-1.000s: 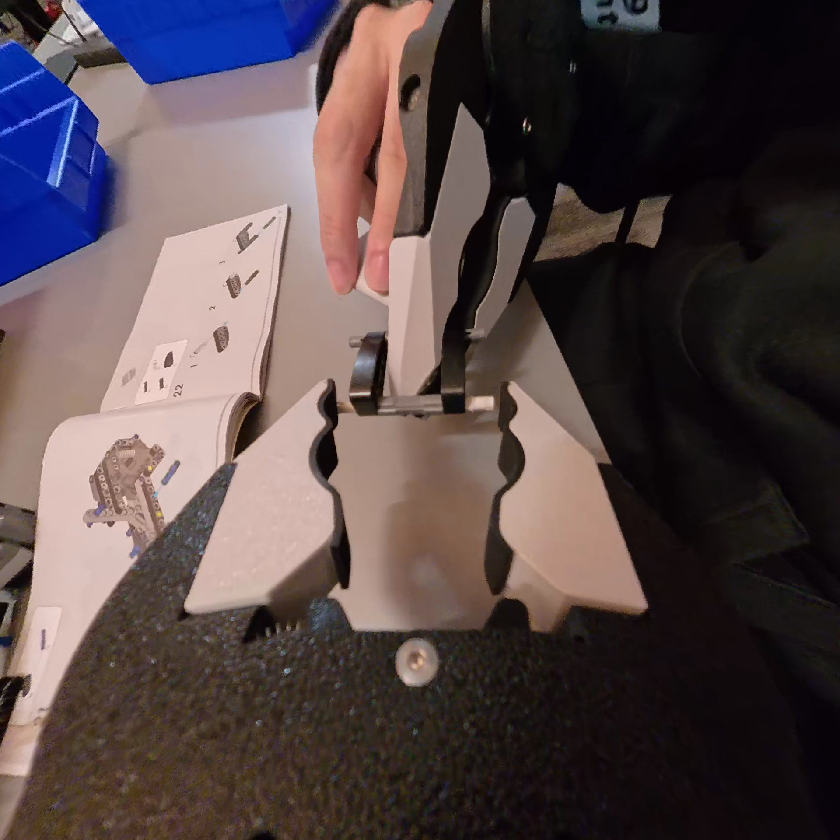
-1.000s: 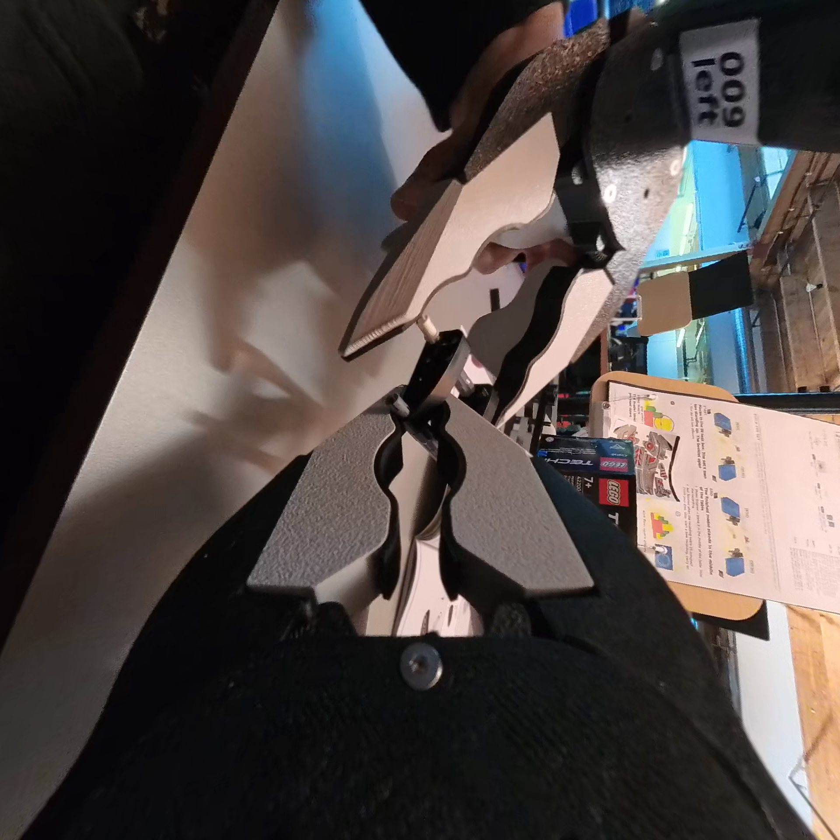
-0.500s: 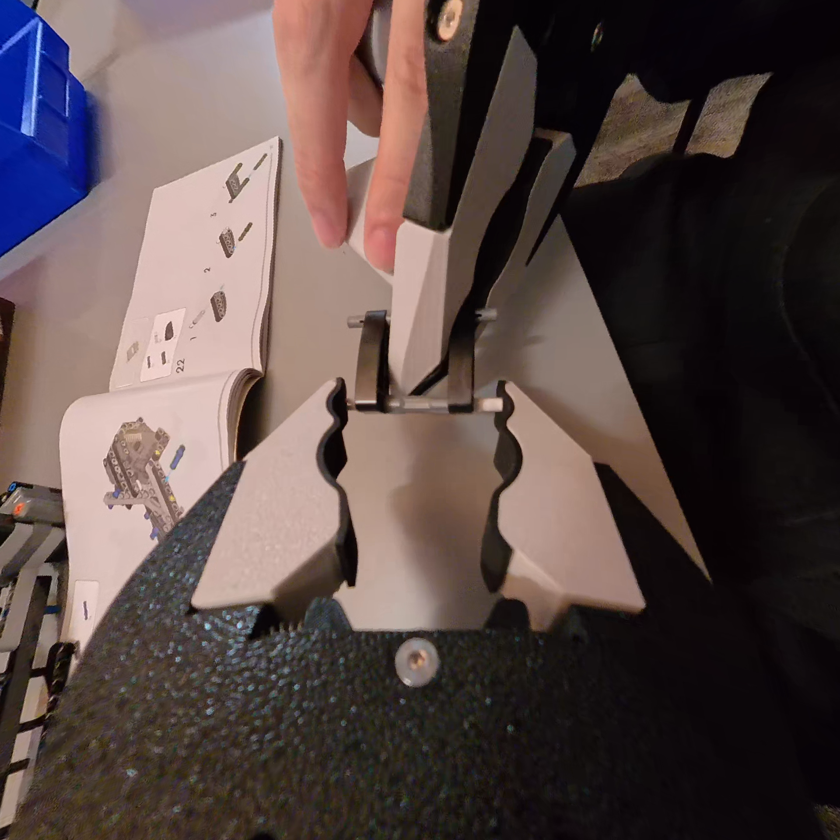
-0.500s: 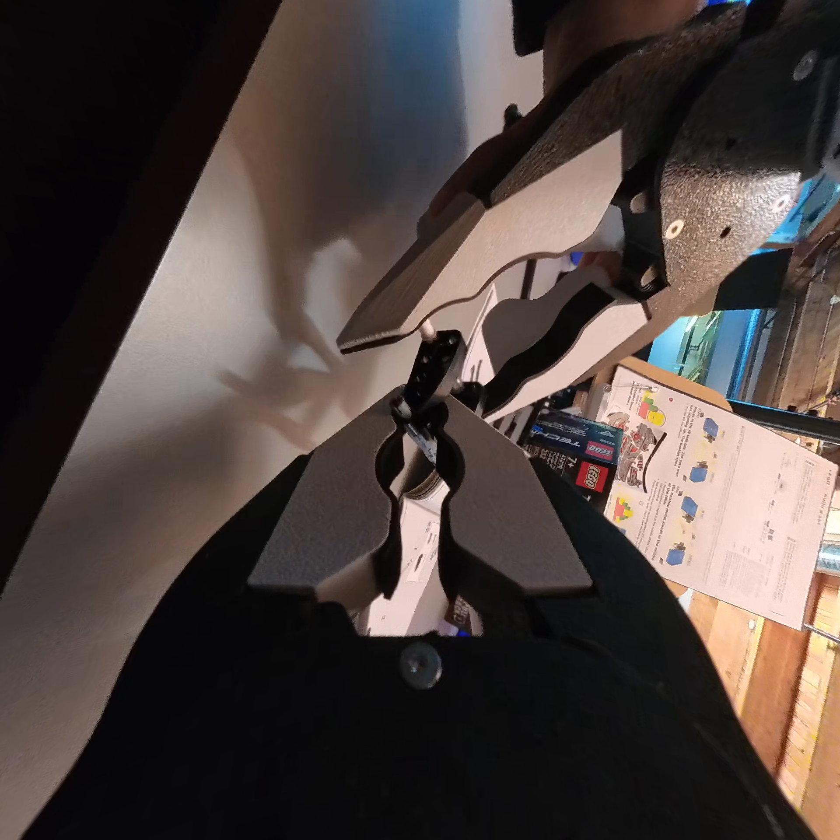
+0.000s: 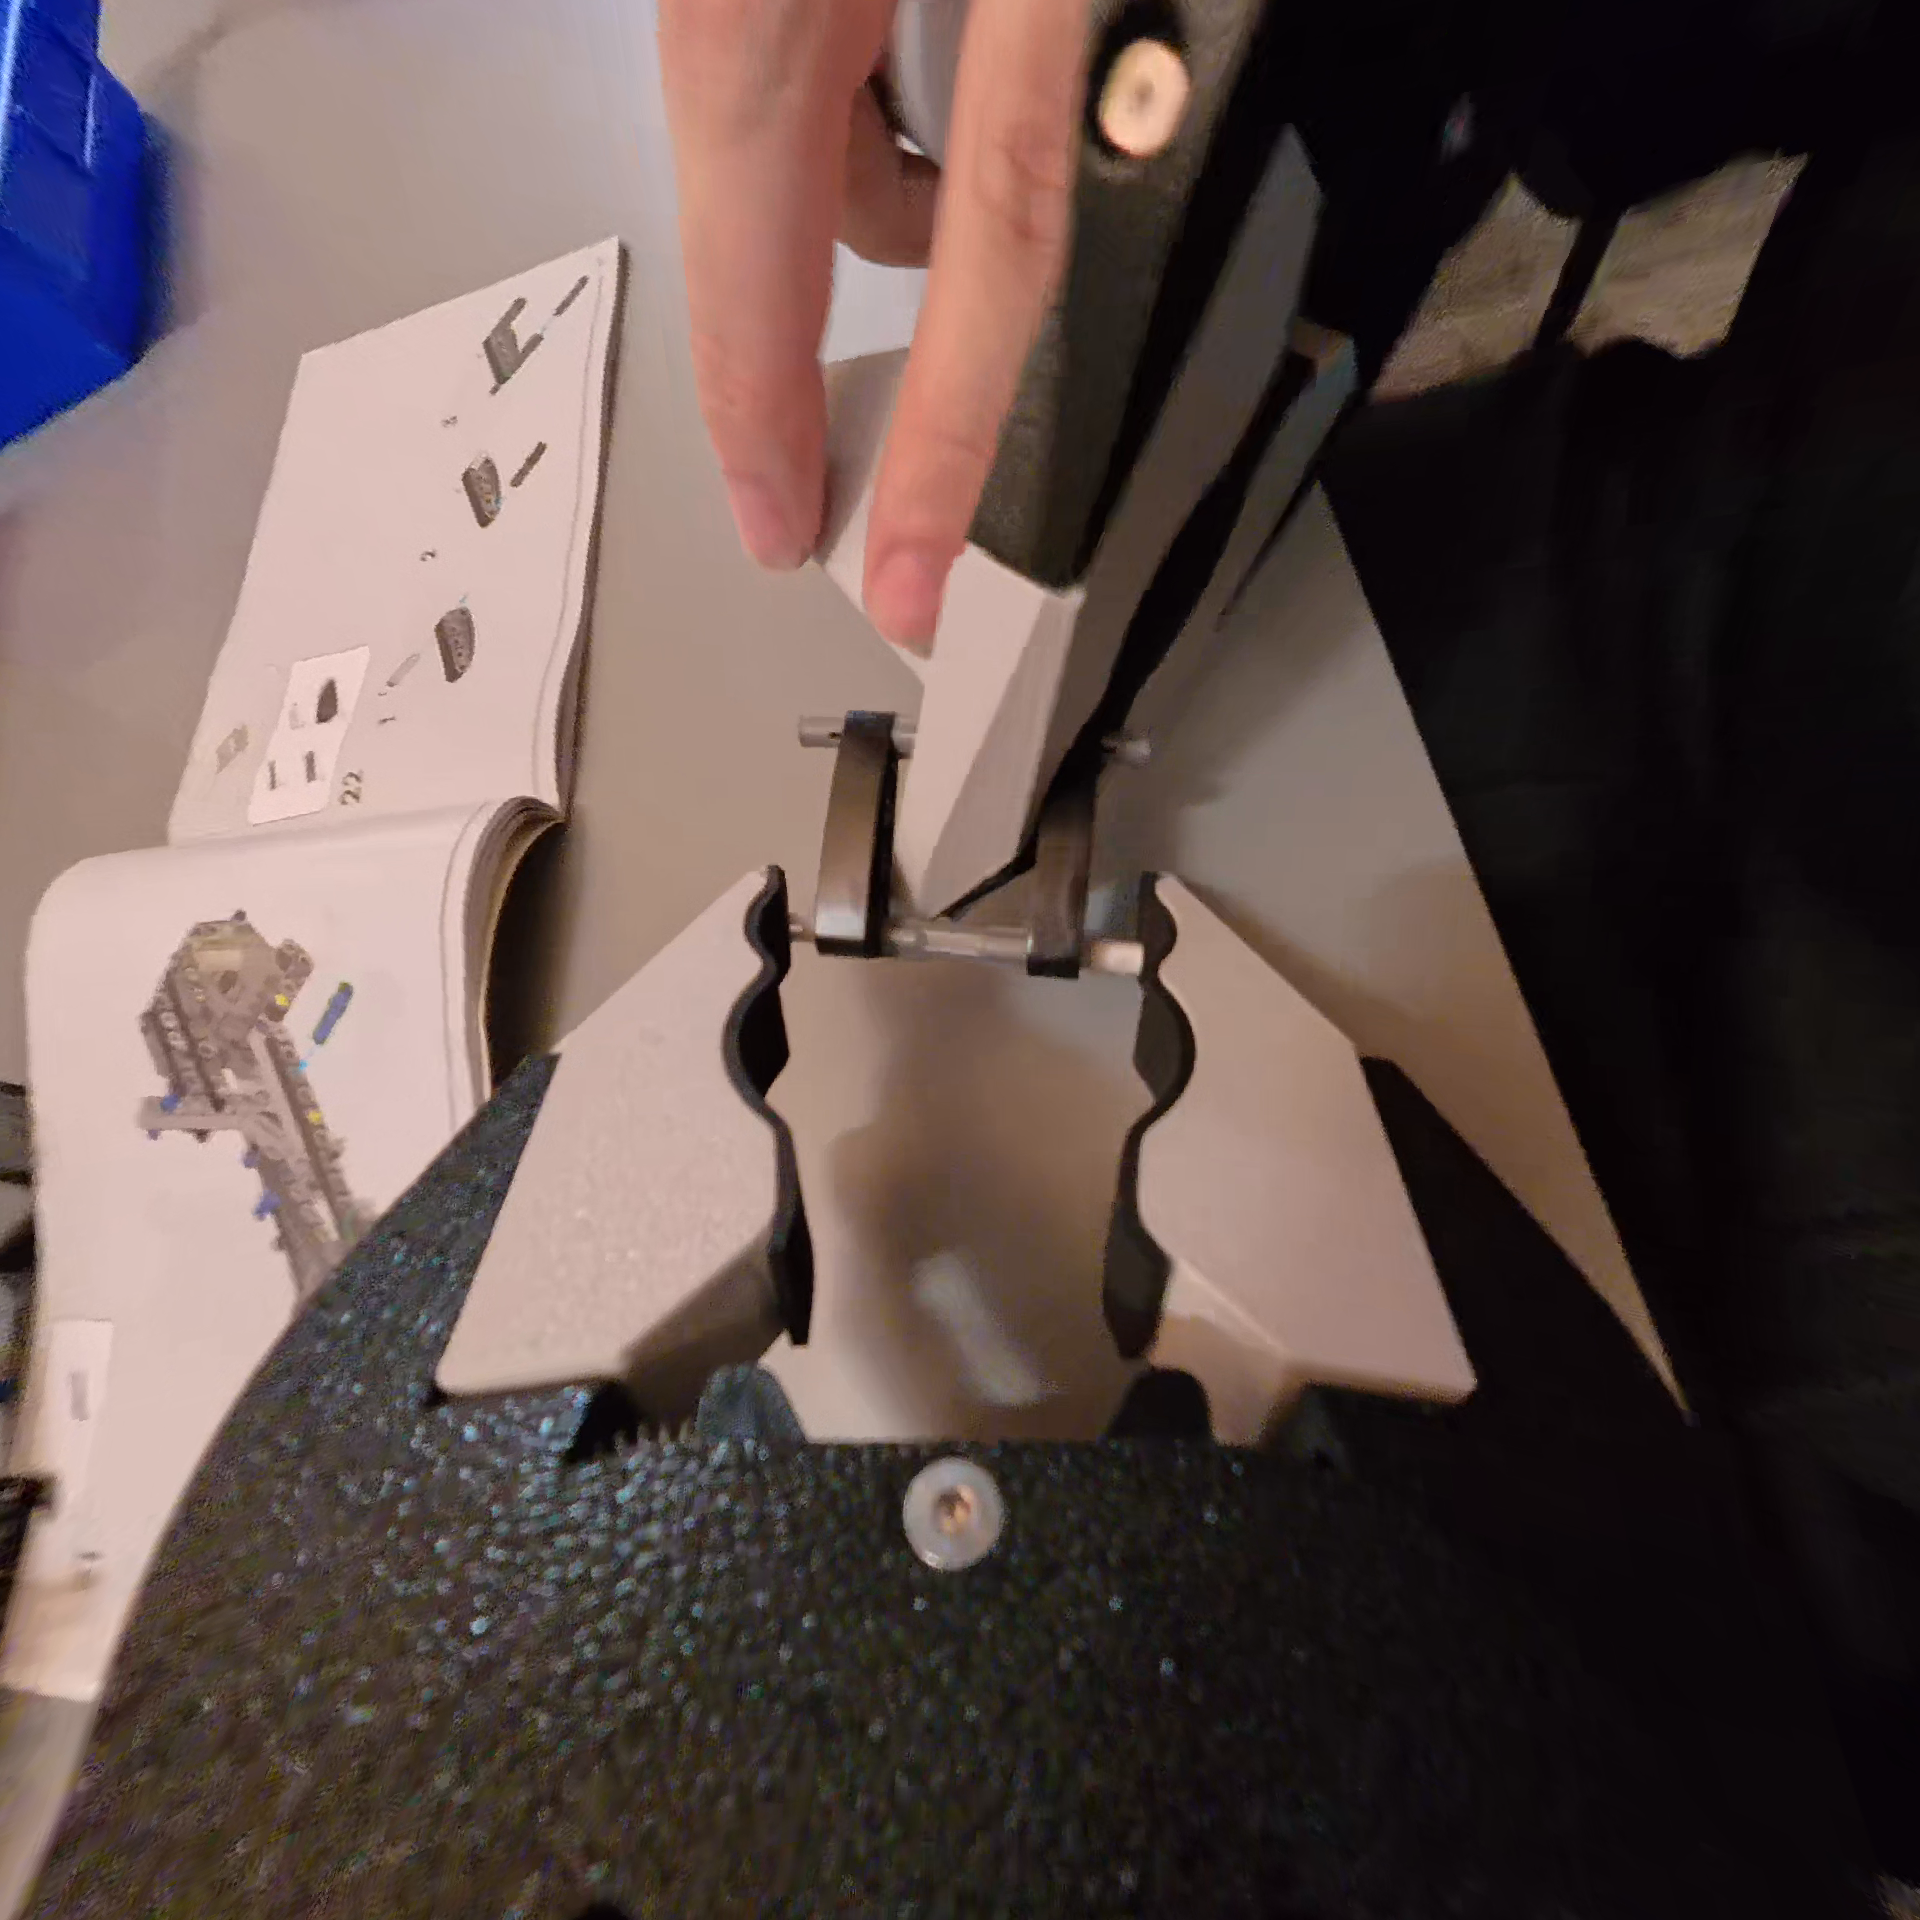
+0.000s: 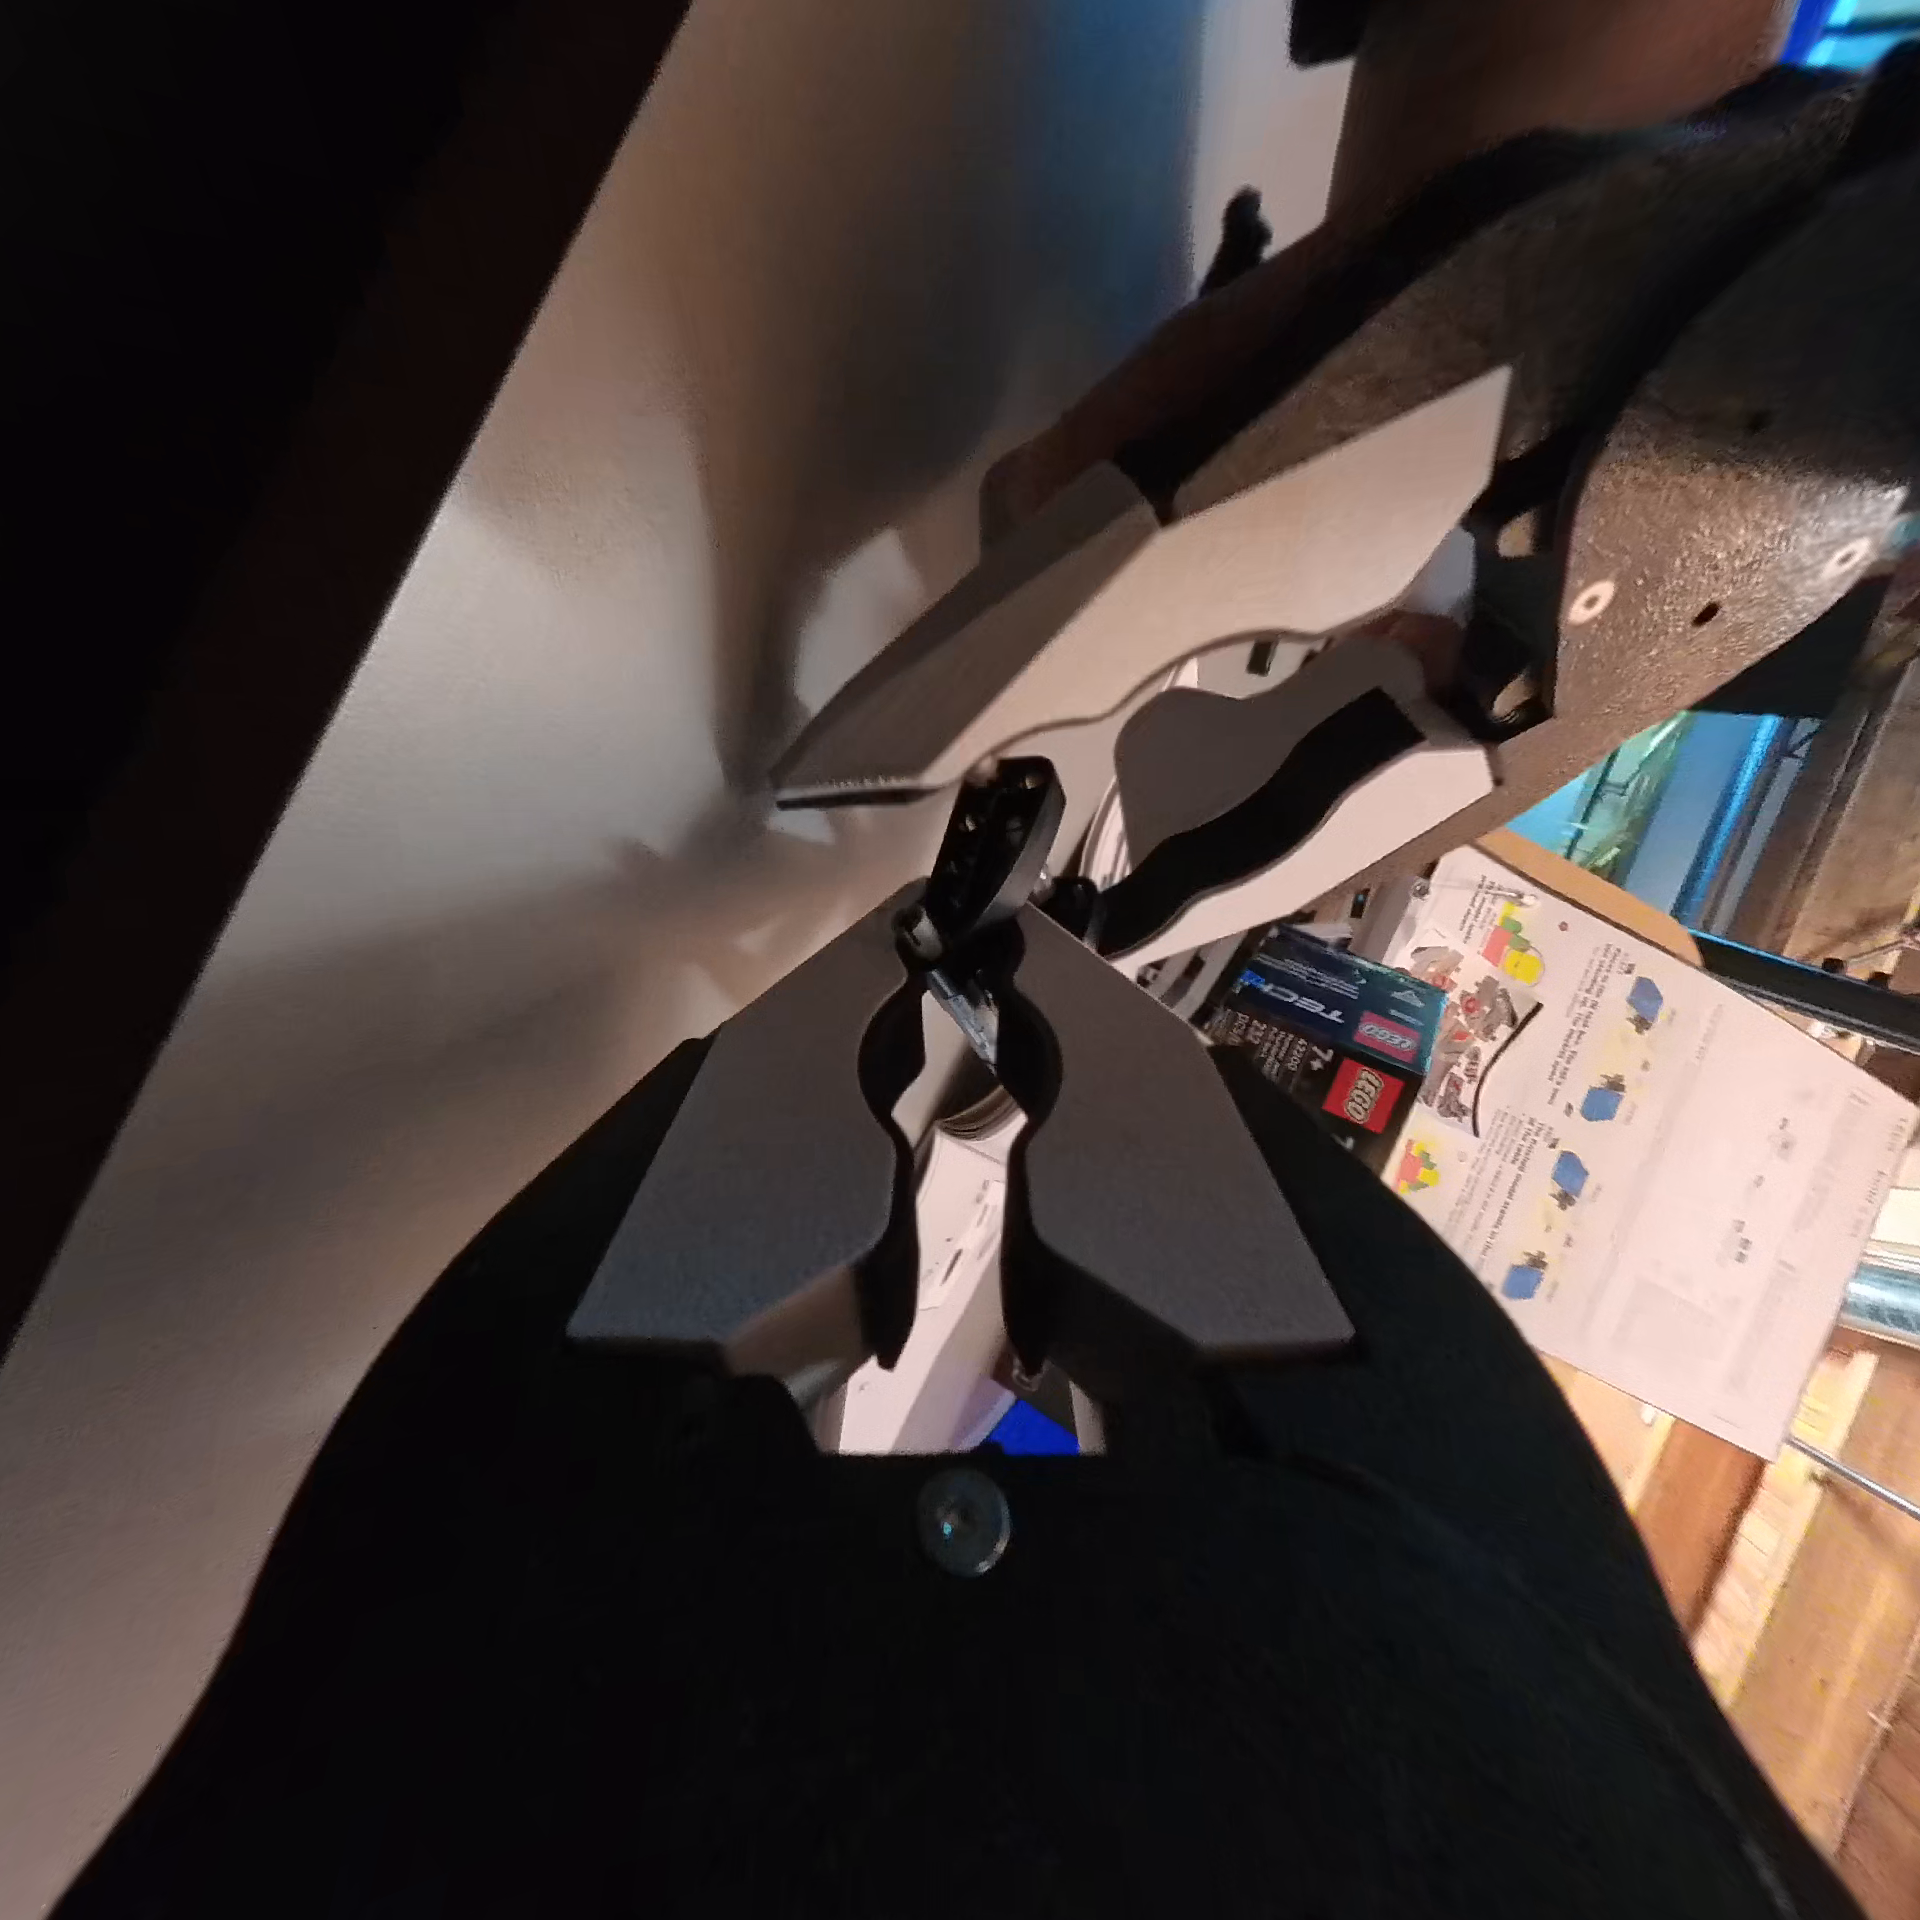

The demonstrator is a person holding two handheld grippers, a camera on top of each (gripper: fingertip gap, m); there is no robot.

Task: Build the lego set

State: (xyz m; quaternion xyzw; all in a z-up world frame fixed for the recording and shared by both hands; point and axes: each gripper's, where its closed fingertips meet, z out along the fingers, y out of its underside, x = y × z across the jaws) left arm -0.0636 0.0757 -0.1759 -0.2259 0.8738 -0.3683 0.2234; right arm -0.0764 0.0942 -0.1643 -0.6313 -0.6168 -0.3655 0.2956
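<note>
right hand-held gripper (image 6: 961, 971) clamps lego piece (image 6: 987, 862) | left hand-held gripper (image 5: 961, 925) wide | piece: two black liftarms, grey axles

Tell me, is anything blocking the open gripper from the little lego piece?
Nothing visible does. The left gripper has its open fingers on either side of the lego piece, at the ends of its grey axle. The right gripper pinches that piece from above.

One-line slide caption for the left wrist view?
Open left hand-held gripper brackets a grey-axled black lego piece pinched by the right hand-held gripper, beside an open instruction booklet.
</note>
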